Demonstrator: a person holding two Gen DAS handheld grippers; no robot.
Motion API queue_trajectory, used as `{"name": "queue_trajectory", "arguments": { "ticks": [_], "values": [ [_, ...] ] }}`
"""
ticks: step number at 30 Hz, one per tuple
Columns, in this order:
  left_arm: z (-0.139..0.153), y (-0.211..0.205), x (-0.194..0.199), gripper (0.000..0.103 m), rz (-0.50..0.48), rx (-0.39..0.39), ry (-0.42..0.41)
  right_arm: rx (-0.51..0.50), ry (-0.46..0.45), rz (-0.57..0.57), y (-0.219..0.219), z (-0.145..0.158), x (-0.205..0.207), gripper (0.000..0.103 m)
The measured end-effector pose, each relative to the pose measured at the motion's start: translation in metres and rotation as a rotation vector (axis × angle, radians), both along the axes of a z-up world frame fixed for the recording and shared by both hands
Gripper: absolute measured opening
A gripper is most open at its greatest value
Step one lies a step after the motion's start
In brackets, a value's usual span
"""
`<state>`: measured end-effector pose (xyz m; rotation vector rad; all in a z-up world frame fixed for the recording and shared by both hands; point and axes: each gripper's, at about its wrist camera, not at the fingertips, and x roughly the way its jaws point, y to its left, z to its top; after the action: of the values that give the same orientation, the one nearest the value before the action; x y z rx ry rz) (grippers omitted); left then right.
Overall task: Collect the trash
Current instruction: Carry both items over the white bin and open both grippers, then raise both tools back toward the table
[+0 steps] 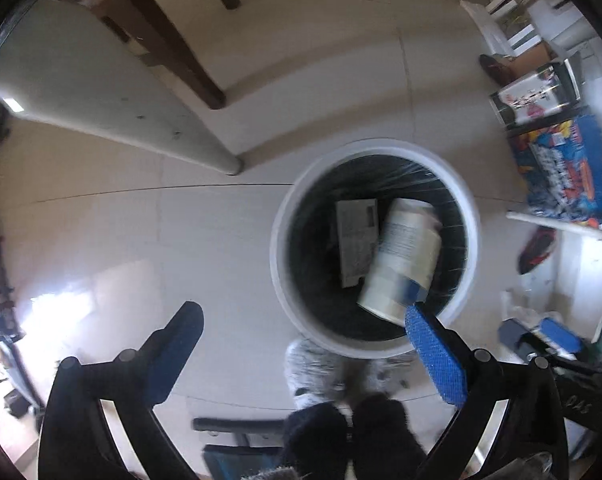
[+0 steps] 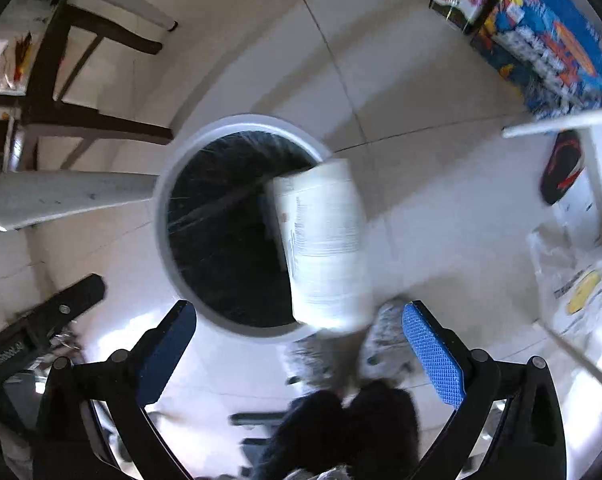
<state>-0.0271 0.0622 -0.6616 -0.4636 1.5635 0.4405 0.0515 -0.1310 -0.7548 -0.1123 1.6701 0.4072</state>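
Looking down, you have both grippers, left (image 1: 303, 350) and right (image 2: 299, 342), spread wide and empty; the carton (image 1: 401, 256) is blurred over the lined bin (image 1: 279, 240), beside a flat box (image 1: 355, 246) inside.

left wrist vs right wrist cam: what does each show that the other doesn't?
Left wrist only: a flat printed carton lying at the bottom of the bin, and a white can above it, inside the rim.

Right wrist only: a plastic bag with a yellow print at right.

Both: the white bin with its black liner, open tongs with nothing between them (left, right), tiled floor, dark table legs.
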Motion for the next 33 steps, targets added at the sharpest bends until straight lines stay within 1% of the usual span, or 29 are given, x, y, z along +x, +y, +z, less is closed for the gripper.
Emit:
{"name": "queue_trajectory", "arguments": {
  "ticks": [5, 7, 11, 14, 18, 19, 20, 26, 28, 29, 30, 31, 33],
  "values": [
    [0.028, 0.000, -0.019, 0.103, 0.017, 0.030, 0.016, -0.051, -0.027, 0.043, 0.000, 0.016, -0.008, 0.103],
    [0.041, -0.002, -0.024, 0.103, 0.028, 0.038, 0.022, -0.074, -0.054, 0.061, 0.000, 0.029, -0.011, 0.103],
    [0.066, -0.005, -0.035, 0.103, 0.042, 0.041, 0.024, -0.120, -0.102, 0.085, -0.004, 0.064, -0.014, 0.103],
    [0.090, -0.008, -0.041, 0.103, 0.053, 0.036, 0.025, -0.121, -0.118, 0.091, -0.007, 0.092, -0.017, 0.103],
    [0.126, -0.015, -0.051, 0.103, 0.048, 0.036, 0.025, -0.124, -0.151, 0.104, -0.008, 0.141, -0.023, 0.103],
    [0.138, -0.016, -0.054, 0.103, 0.046, 0.037, 0.024, -0.124, -0.156, 0.106, -0.008, 0.149, -0.024, 0.103],
    [0.144, -0.018, -0.055, 0.103, 0.046, 0.035, 0.023, -0.121, -0.162, 0.108, -0.009, 0.164, -0.027, 0.103],
    [0.198, -0.027, -0.072, 0.103, 0.048, 0.016, 0.014, -0.114, -0.183, 0.122, -0.013, 0.230, -0.046, 0.103],
    [0.224, -0.029, -0.079, 0.103, 0.044, 0.016, 0.003, -0.110, -0.182, 0.121, -0.015, 0.254, -0.053, 0.103],
    [0.232, -0.030, -0.081, 0.103, 0.043, 0.018, -0.003, -0.108, -0.183, 0.121, -0.017, 0.262, -0.056, 0.103],
    [0.243, -0.032, -0.083, 0.103, 0.040, 0.015, -0.012, -0.105, -0.189, 0.121, -0.019, 0.279, -0.061, 0.103],
    [0.259, -0.033, -0.086, 0.103, 0.036, 0.008, -0.024, -0.100, -0.192, 0.120, -0.021, 0.291, -0.064, 0.103],
    [0.282, -0.036, -0.089, 0.103, 0.023, -0.002, -0.042, -0.088, -0.199, 0.117, -0.024, 0.317, -0.070, 0.103]
  ]
}}
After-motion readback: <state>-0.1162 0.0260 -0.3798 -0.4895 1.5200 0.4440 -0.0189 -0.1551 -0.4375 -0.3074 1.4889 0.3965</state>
